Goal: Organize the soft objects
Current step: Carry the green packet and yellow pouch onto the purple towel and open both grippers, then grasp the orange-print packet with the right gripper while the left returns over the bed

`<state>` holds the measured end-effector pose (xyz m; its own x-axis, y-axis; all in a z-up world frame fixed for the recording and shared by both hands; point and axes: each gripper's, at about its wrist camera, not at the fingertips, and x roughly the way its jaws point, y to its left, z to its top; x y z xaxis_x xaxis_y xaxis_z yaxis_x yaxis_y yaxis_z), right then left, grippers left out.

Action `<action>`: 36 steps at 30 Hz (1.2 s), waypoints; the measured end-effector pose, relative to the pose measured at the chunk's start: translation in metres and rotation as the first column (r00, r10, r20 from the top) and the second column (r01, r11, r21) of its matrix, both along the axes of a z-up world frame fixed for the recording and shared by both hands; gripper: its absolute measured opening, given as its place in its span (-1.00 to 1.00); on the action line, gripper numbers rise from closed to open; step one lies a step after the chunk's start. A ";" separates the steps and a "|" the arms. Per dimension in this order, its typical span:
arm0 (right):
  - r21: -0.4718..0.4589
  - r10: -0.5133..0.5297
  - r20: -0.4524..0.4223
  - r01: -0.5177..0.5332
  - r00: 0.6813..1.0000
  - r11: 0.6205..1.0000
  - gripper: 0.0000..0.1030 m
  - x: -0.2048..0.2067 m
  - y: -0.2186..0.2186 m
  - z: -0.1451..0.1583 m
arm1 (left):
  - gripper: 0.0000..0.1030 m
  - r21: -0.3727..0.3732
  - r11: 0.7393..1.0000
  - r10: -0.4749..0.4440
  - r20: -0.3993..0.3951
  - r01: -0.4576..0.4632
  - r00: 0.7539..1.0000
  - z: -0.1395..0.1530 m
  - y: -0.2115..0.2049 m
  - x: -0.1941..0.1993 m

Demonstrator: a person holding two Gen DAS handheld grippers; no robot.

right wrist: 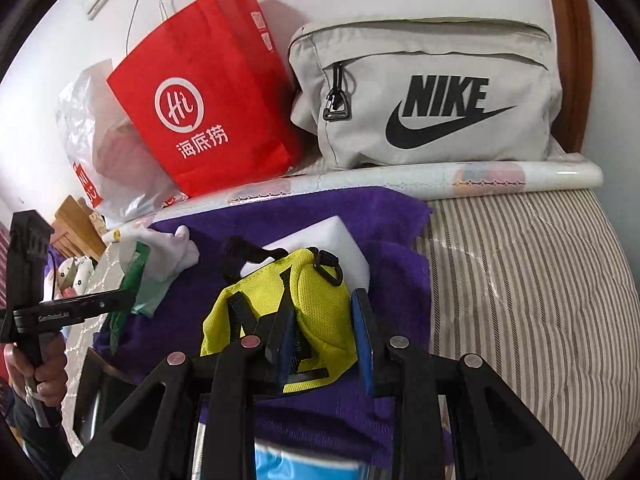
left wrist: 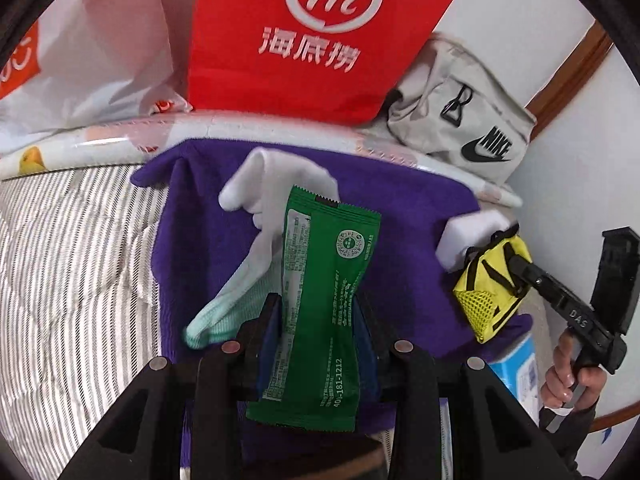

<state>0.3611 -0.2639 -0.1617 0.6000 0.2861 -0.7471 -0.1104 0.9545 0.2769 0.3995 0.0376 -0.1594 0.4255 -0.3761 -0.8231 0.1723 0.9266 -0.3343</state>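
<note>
Left wrist view: the left hand-held gripper (left wrist: pixel 318 316) pinches a crinkly green foil sachet (left wrist: pixel 320 304) at mid-length, above the purple towel (left wrist: pixel 400 216) on the striped bed (left wrist: pixel 72 248); I'd lower it flat, not drop it.

Right wrist view: the right hand-held gripper (right wrist: pixel 322 332) clamps a small yellow mesh pouch (right wrist: pixel 280 304). Ahead, the red paper bag (right wrist: pixel 208 112) and grey Nike pouch (right wrist: pixel 432 96) hide any contents.

Far edge closed off by red paper bag (right wrist: pixel 208 120), grey Nike pouch (right wrist: pixel 428 96) and clear plastic bag (right wrist: pixel 84 128), fronted by a rolled sheet (right wrist: pixel 520 174). Purple towel (right wrist: pixel 288 212) crowded with white glove (left wrist: pixel 276 188) and white block (right wrist: pixel 320 236). Open passage: striped bedding (right wrist: pixel 520 280), right.
</note>
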 end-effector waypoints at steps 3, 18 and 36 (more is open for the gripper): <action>0.012 0.010 -0.022 -0.010 1.000 1.000 -0.47 0.006 0.000 -0.006 | -0.35 0.028 1.000 0.009 -0.013 -0.009 1.000 -0.008 -0.002 0.004; -0.060 0.019 -0.054 -0.022 0.998 0.998 -0.07 0.010 0.005 -0.008 | -0.08 0.063 0.998 -0.011 -0.084 0.016 0.996 -0.019 -0.002 0.002; -0.110 0.029 0.053 -0.023 0.998 0.994 0.06 -0.079 0.014 0.051 | 0.00 0.051 0.999 0.007 0.053 -0.010 0.999 0.044 0.013 -0.096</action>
<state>0.2822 -0.2499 -0.1102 0.6339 0.2201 -0.7414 -0.1474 0.9755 0.1636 0.3035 0.0504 -0.1154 0.4716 -0.3300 -0.8177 0.1804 0.9438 -0.2768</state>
